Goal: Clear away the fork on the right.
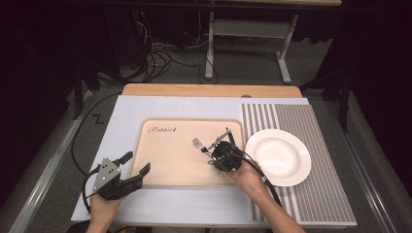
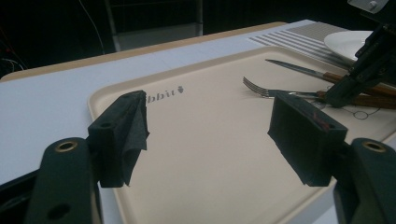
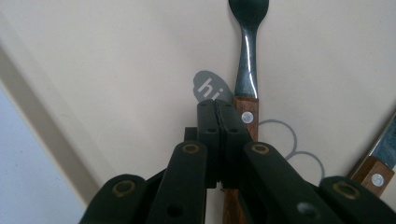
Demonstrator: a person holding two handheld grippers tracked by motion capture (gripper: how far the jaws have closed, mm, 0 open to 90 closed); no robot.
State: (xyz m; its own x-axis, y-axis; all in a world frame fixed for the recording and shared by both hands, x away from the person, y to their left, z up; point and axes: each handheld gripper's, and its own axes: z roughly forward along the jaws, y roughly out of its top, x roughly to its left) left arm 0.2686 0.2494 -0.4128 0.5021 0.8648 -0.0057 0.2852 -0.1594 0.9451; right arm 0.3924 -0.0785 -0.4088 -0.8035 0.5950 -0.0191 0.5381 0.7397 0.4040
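The beige tray [image 1: 167, 162] serves as the landmark, lying on the pale mat in the middle of the table. Off its near left corner, the left gripper [image 1: 136, 165] is held in the person's left hand [image 1: 103, 204], its jaws standing wide apart with nothing between them; one jaw tip reaches just over the tray's left edge. In the left gripper view the same two black jaws frame bare tray surface, with the printed lettering [image 2: 164, 94] on the tray just beyond them. Farther right on the tray lie the pieces of cutlery: a fork [image 1: 198, 144] with its tines pointing toward the tray's far left, and just beyond it a knife [image 2: 299, 69] with a wooden handle, both seen near the tray's right side. The right gripper [image 1: 217, 154] sits over this cutlery on the tray's right part, held by the right hand [image 1: 248, 175]. In the right gripper view its jaws are drawn together, pads meeting, and they appear clamped on the wooden handle [image 3: 246, 116] of a spoon-like utensil [image 3: 247, 51] that lies flat on the tray, its bowl pointing away; a second wooden handle [image 3: 373, 175] lies just beside it. Right of the tray, off its edge, a white plate [image 1: 278, 157] rests on a striped placemat [image 1: 316, 145].
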